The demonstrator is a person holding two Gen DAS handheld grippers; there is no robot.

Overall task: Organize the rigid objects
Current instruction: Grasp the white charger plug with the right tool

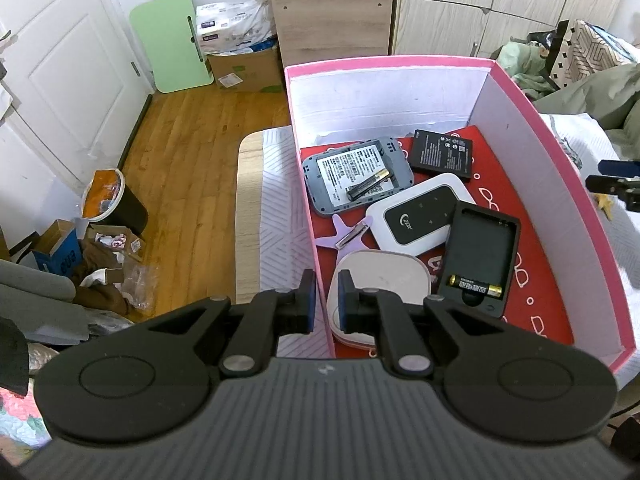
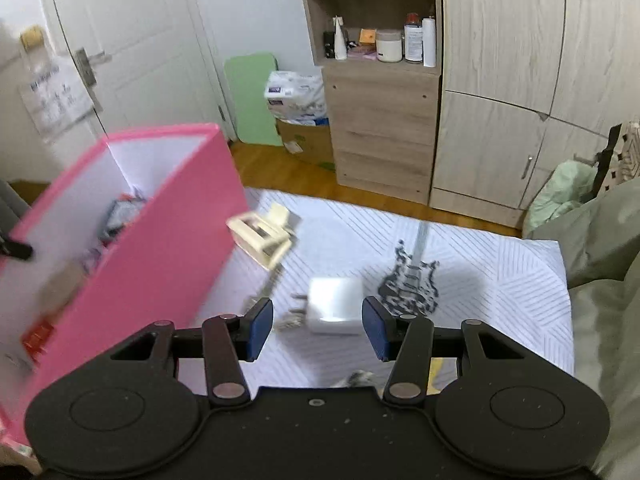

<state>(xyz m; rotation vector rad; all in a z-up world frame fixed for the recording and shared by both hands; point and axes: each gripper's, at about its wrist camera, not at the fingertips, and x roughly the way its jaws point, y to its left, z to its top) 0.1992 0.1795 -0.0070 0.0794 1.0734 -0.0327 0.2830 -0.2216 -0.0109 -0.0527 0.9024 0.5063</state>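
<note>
A pink box (image 1: pixel 532 112) stands on the striped cloth and holds a grey router shell (image 1: pixel 356 176) with a loose battery on it, a black battery pack (image 1: pixel 442 155), a white-and-black router (image 1: pixel 420 214), a black battery holder (image 1: pixel 480 256), a pale rounded device (image 1: pixel 380 280) and a lilac clip (image 1: pixel 352 232). My left gripper (image 1: pixel 326 306) is shut on the box's left wall (image 1: pixel 310 240). My right gripper (image 2: pixel 318 330) is open just before a white charger (image 2: pixel 336 310) on the cloth. A cream plastic frame (image 2: pixel 262 236) lies beside the box (image 2: pixel 160 236).
The right gripper's tips show at the right edge of the left wrist view (image 1: pixel 616 186). A guitar print (image 2: pixel 412 276) marks the cloth (image 2: pixel 500 280). Beyond the table are wood floor, a wooden cabinet (image 2: pixel 384 128), wardrobe doors, a green board (image 1: pixel 172 40), cartons and floor clutter (image 1: pixel 108 208). Bedding lies at right.
</note>
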